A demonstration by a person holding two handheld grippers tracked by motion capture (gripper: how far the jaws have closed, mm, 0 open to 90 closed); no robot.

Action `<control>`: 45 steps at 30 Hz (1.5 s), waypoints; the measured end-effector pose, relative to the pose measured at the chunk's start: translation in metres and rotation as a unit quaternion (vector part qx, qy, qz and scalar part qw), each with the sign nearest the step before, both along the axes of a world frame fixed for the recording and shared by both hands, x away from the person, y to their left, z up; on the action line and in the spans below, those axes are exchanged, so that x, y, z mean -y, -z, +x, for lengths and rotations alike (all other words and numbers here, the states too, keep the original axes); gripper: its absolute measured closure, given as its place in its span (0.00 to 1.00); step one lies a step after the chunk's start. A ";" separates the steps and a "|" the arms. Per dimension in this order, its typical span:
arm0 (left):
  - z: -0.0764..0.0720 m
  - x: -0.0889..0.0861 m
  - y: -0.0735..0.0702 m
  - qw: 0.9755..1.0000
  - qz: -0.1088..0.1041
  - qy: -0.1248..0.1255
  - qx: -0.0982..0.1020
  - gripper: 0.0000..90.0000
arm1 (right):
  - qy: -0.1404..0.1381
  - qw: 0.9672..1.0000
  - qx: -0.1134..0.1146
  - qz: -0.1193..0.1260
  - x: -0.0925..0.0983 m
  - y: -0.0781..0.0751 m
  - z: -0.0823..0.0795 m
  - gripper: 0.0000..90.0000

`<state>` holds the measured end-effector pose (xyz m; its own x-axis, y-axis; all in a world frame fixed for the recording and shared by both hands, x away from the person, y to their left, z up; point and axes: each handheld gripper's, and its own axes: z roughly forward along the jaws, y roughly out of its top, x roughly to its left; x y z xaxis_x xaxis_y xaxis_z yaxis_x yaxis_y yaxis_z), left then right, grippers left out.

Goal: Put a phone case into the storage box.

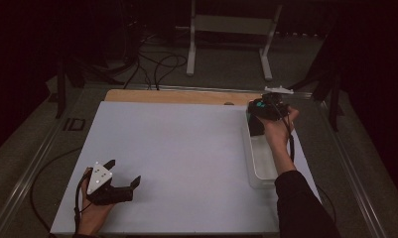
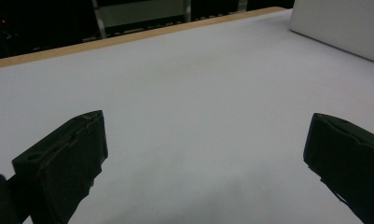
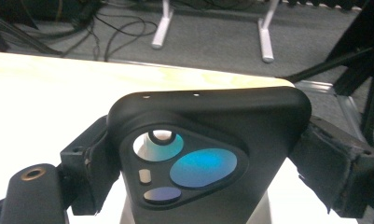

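Black device [image 3: 208, 154] clamped between right gripper [image 3: 208, 158] fingers, possibly a camera, left gripper [image 2: 203, 154] fingers wide apart, empty, above white table [image 2: 198, 93].

Left: our left gripper [image 1: 123, 173] rests low at the near-left part of the table [image 1: 186, 148], held in our left hand [image 1: 93, 214], jaws spread wide, nothing between | Right: our right gripper [image 1: 260, 111] is at the table's far-right corner, right hand [image 1: 278, 130] behind it, forearm outstretched, jaws clamped on a black phone case [image 3: 208, 149]
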<state>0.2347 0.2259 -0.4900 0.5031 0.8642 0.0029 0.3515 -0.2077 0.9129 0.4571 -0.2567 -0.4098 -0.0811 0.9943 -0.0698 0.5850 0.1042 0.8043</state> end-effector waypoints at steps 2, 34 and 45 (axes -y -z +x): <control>0.000 0.000 0.000 1.000 0.000 0.000 -0.001 0.00 | -0.003 1.000 -0.005 0.000 -0.001 0.002 0.001 0.16; 0.000 -0.002 0.000 1.000 -0.001 -0.001 0.000 0.00 | -0.014 0.999 -0.002 0.047 0.010 0.010 0.015 0.09; -0.001 -0.001 -0.003 1.000 -0.002 -0.004 0.003 0.00 | -0.090 0.994 0.021 0.050 0.006 -0.004 -0.027 0.09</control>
